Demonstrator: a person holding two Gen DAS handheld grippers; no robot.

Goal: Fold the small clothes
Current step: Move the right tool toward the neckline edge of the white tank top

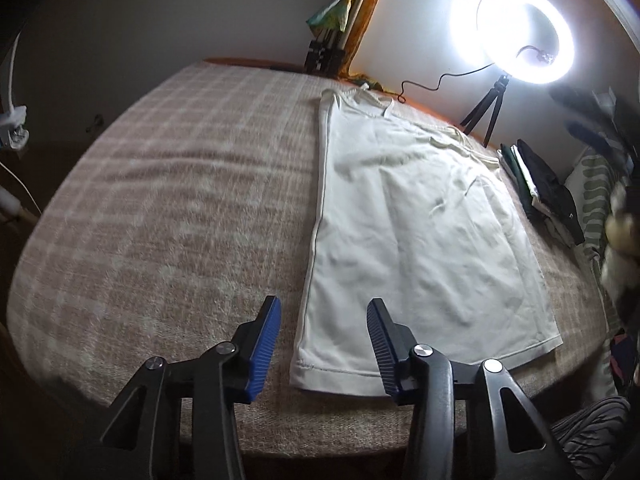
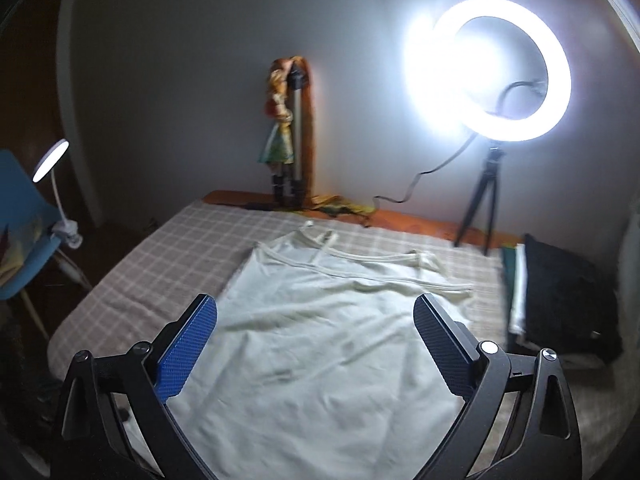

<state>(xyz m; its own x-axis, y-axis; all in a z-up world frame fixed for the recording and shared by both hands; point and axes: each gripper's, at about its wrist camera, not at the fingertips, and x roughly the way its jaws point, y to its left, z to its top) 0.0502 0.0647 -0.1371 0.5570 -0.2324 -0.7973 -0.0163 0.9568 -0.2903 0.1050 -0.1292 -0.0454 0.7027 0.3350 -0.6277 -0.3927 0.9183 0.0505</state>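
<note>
A white sleeveless top (image 1: 412, 216) lies flat on the checked bed cover (image 1: 180, 200), straps toward the wall, hem toward me. My left gripper (image 1: 324, 312) is open and empty, hovering just above the hem's near left corner. In the right wrist view the same top (image 2: 320, 340) spreads under my right gripper (image 2: 316, 312), which is wide open and empty, held above the middle of the garment.
A lit ring light on a small tripod (image 2: 486, 76) stands at the far right of the bed. A stack of dark folded clothes (image 2: 560, 300) lies right of the top. A doll and a tripod (image 2: 286, 132) lean at the wall. A clip lamp (image 2: 50, 160) is on a blue chair at left.
</note>
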